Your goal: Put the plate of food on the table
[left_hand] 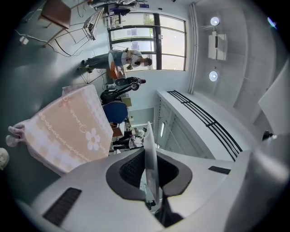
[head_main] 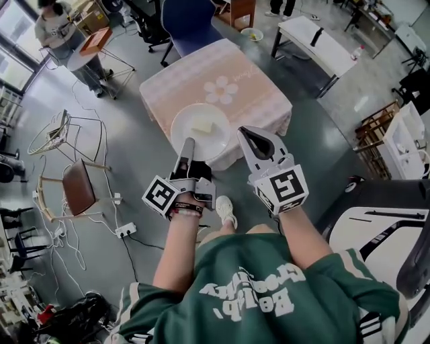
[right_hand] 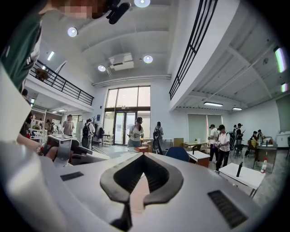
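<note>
A white plate (head_main: 200, 131) carrying a pale yellow piece of food (head_main: 201, 126) hangs over the near edge of the square table with a pink flowered cloth (head_main: 222, 84). My left gripper (head_main: 187, 153) is shut on the plate's near rim. In the left gripper view the plate (left_hand: 151, 167) shows edge-on between the jaws, with the table (left_hand: 72, 131) beyond it. My right gripper (head_main: 250, 134) hovers just right of the plate, shut and holding nothing. In the right gripper view its fingertips (right_hand: 142, 155) meet.
A blue chair (head_main: 191, 20) stands behind the table. A white table (head_main: 316, 44) is at the back right. A wooden chair (head_main: 77, 188), a wire rack (head_main: 60, 134) and a power strip (head_main: 124, 230) with cables are on the floor at left. A person (head_main: 64, 33) stands far left.
</note>
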`<state>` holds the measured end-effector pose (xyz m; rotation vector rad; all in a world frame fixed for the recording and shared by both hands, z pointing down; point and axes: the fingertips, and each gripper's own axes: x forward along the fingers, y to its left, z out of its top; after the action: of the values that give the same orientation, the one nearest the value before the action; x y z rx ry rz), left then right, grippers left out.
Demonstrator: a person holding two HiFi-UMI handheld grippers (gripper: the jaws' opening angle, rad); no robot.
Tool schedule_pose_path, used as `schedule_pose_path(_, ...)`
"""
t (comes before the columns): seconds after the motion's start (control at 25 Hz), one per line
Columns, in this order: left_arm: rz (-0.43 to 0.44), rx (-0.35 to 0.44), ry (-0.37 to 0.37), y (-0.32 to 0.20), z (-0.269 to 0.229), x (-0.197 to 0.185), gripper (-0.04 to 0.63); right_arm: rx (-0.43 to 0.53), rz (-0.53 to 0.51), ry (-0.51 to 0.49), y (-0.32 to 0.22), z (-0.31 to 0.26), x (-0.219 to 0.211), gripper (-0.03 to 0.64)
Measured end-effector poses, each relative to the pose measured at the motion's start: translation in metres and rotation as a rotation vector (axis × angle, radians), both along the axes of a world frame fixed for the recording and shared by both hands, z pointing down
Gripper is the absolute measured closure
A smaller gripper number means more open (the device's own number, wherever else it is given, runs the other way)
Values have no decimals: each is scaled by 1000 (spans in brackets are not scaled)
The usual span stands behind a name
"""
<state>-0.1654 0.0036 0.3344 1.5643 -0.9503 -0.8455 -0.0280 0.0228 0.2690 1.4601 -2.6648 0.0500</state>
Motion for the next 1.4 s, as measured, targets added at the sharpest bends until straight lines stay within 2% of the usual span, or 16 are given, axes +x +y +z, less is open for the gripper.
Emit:
schedule_pose_path(0.4,30,-18,22,-61,-5,-21,566,-25,36,19,-60,-2,-22,601)
schedule_pose_path(0.92,43,6,54,-82,4,-25,566,-54,97,34,-70,26,-13,601)
schedule_pose_path(1.4,42,2,43,-106,17,-14,566,-77,89,46,-97,40,-6,601)
